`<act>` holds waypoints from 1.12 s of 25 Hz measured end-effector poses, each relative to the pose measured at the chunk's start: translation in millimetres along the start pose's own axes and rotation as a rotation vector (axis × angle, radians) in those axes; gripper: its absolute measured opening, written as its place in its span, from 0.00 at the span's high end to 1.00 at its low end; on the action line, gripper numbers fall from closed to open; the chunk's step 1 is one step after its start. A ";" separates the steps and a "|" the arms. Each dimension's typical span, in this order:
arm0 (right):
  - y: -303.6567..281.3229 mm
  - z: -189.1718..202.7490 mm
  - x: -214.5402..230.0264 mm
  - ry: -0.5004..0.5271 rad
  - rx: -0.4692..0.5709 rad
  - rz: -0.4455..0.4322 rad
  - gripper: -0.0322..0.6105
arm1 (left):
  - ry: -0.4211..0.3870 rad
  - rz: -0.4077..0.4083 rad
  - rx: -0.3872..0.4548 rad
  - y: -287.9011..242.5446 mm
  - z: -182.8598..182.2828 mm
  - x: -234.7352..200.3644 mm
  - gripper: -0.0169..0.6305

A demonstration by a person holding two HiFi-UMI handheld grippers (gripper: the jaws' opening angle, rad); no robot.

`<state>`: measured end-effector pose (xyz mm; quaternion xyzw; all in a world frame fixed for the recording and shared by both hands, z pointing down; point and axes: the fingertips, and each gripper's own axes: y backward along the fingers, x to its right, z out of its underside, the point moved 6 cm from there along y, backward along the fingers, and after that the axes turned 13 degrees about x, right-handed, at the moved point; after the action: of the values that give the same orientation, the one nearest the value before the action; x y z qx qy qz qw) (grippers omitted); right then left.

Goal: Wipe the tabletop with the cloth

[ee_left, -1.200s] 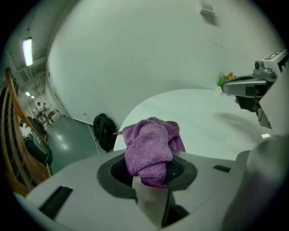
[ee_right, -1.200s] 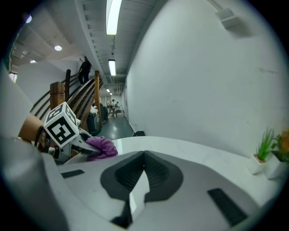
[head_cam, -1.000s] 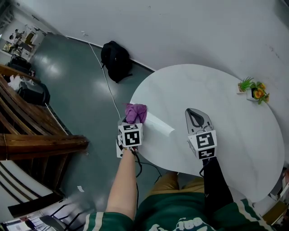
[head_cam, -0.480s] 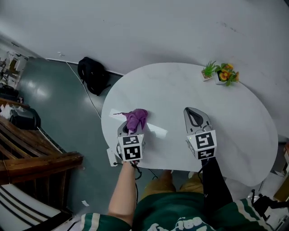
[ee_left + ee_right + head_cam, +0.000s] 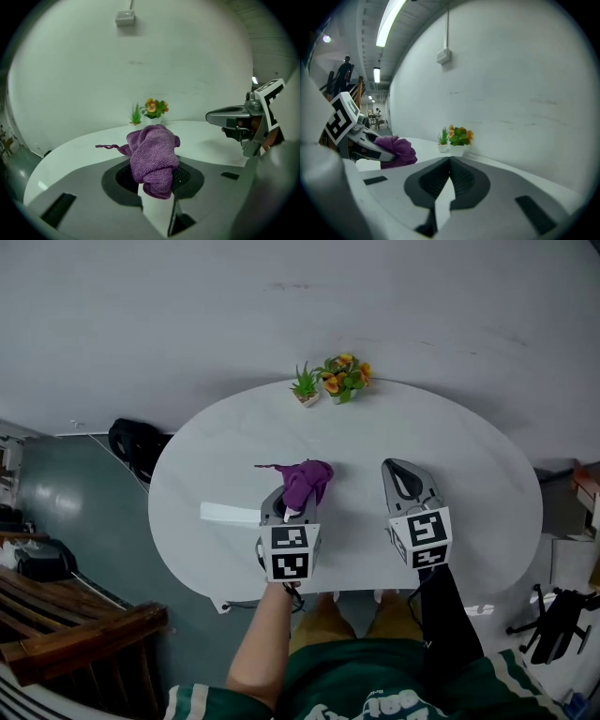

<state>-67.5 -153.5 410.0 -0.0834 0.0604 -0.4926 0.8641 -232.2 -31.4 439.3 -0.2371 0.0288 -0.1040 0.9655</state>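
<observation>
A crumpled purple cloth [image 5: 307, 482] is bunched in the jaws of my left gripper [image 5: 291, 498], which is shut on it above the white oval tabletop [image 5: 450, 446]. In the left gripper view the cloth [image 5: 152, 159] fills the space between the jaws, a loose corner trailing left. My right gripper [image 5: 405, 478] hovers to the right of it, jaws shut and empty. In the right gripper view the gripper [image 5: 450, 161] has nothing in it, and the cloth [image 5: 396, 151] shows at left.
Two small potted plants [image 5: 333, 378] stand at the table's far edge by the white wall. A strip of light [image 5: 230, 514] lies on the table's left part. A black backpack [image 5: 136, 448] sits on the floor at left; wooden benches [image 5: 75, 634] are nearer left.
The view has swung so the table now sits centred with the plants at the far middle. The left gripper with the cloth has moved from the table's left edge inward over the tabletop.
</observation>
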 end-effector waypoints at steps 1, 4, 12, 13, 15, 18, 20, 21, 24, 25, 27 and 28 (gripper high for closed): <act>13.0 2.1 15.0 -0.003 -0.001 0.025 0.95 | -0.009 0.027 0.006 -5.6 -5.2 19.8 0.78; 48.6 9.1 63.6 -0.009 -0.004 0.093 0.95 | -0.028 0.099 0.021 -24.6 -19.7 78.2 0.78; 151.1 34.2 178.4 -0.031 -0.005 0.266 0.95 | -0.061 0.310 0.057 -64.0 -42.9 233.2 0.78; 164.3 37.9 190.7 -0.034 -0.006 0.287 0.95 | -0.065 0.336 0.058 -68.2 -43.8 252.8 0.78; 191.0 45.8 214.0 -0.037 -0.008 0.326 0.95 | -0.075 0.385 0.058 -75.6 -45.0 291.8 0.78; 233.4 58.1 247.3 -0.038 -0.020 0.384 0.95 | -0.076 0.459 0.050 -84.2 -44.7 350.3 0.78; 263.0 65.4 268.3 -0.040 -0.029 0.426 0.95 | -0.068 0.511 0.038 -87.9 -42.6 389.6 0.78; 278.0 69.0 277.8 -0.042 -0.032 0.449 0.95 | -0.068 0.539 0.032 -89.0 -40.5 408.8 0.78; 322.3 80.3 302.0 -0.053 -0.041 0.520 0.95 | -0.082 0.620 0.012 -89.5 -32.6 464.0 0.78; 336.2 84.3 308.7 -0.059 -0.044 0.544 0.95 | -0.088 0.643 0.004 -89.1 -29.9 481.1 0.78; 362.4 92.5 319.9 -0.074 -0.048 0.589 0.95 | -0.100 0.687 -0.016 -88.2 -23.9 513.1 0.78; 374.4 96.8 324.3 -0.081 -0.051 0.611 0.95 | -0.108 0.707 -0.028 -87.9 -20.2 527.9 0.78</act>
<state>430.1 -237.2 421.3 -0.1027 0.0605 -0.2048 0.9715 264.9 -229.9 458.8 -0.2307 0.0593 0.2497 0.9386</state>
